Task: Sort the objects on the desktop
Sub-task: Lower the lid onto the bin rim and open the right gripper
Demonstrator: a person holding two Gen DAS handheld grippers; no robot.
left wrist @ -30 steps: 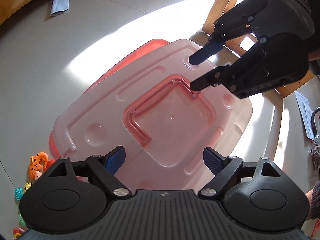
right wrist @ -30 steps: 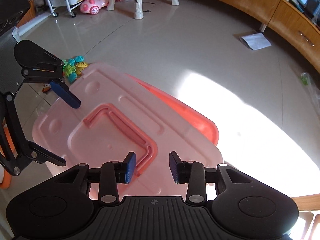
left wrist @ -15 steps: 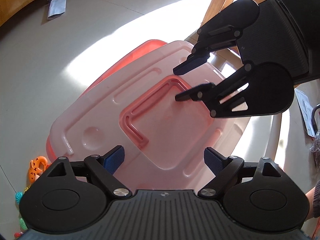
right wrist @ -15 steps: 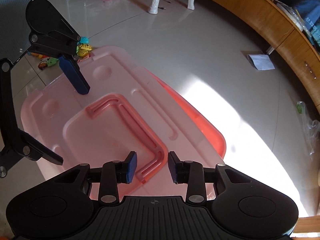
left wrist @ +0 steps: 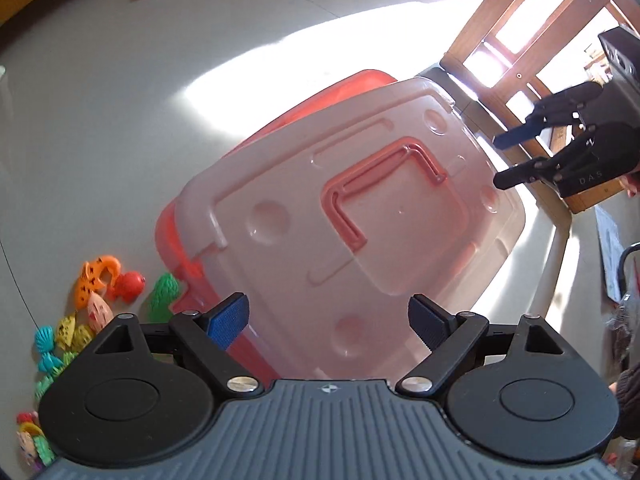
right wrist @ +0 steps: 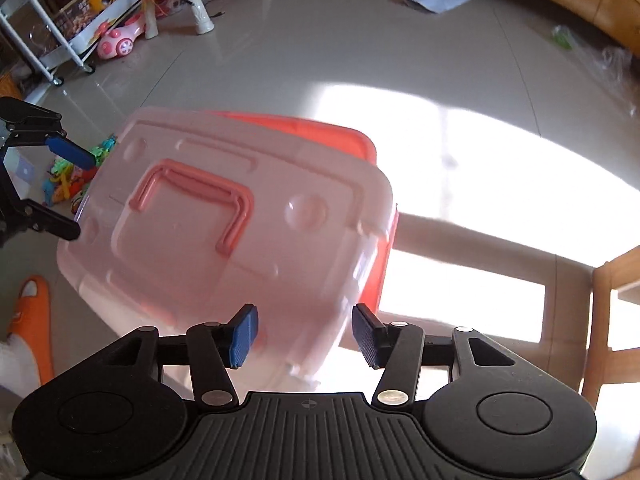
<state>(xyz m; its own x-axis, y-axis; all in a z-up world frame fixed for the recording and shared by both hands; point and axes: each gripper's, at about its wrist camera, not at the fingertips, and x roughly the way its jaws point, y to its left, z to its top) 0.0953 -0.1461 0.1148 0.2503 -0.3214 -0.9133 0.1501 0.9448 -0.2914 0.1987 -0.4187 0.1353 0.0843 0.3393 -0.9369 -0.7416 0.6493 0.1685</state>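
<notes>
We found the storage box (left wrist: pixel 208 248) on the floor (left wrist: pixel 120 100), its translucent pink lid (left wrist: pixel 360 220) seated askew. Left gripper (left wrist: pixel 328 322) hovered at the lid's 6 o'clock edge, fingers wide, empty; right gripper (right wrist: pixel 304 334) likewise, fingers wide, empty. Small plastic toys (left wrist: pixel 100 288) lay at the box's 9 o'clock. We judged the lid light, stiff, slippery; best pinched at its rim or the raised handle (left wrist: pixel 376 184).
</notes>
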